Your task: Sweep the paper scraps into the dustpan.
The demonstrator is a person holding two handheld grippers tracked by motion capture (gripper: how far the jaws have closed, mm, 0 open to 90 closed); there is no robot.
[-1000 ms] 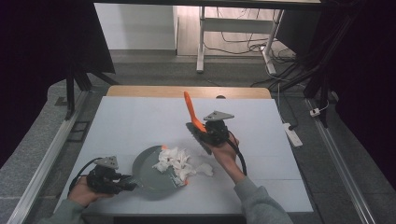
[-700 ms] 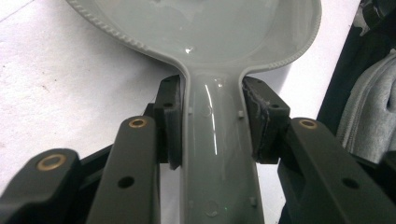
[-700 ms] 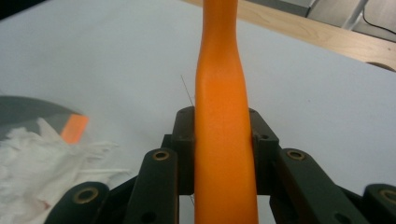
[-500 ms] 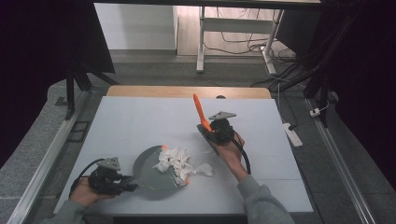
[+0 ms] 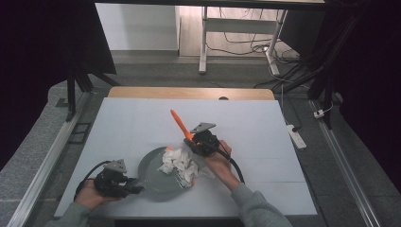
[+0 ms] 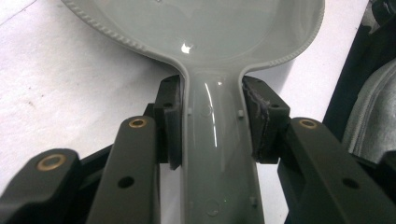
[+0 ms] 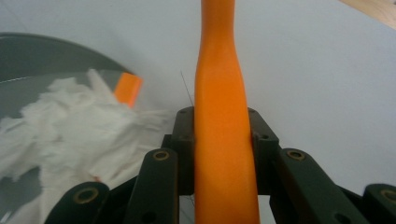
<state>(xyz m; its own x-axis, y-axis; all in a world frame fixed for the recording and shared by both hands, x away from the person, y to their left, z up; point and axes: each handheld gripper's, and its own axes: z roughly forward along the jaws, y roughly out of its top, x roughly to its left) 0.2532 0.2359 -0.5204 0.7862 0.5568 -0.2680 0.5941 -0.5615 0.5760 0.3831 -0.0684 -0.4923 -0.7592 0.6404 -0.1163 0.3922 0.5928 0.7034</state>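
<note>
Gripping grey dustpan [image 6: 219, 154], orange handle [image 7: 222, 140] raised

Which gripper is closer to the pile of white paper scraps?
Right. The right gripper, holding the orange handle, sits beside the white scraps. The left gripper grips the grey dustpan's handle, across the pan from them.

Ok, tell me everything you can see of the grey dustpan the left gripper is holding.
The grey dustpan looks like glossy moulded plastic: a round shallow pan with a finely beaded rim and a channelled handle with small studs. It lies flat on the white table, near the front edge. The left gripper clamps the handle from both sides. Shredded white paper is heaped on its right part, with a small orange piece beside it.
</note>
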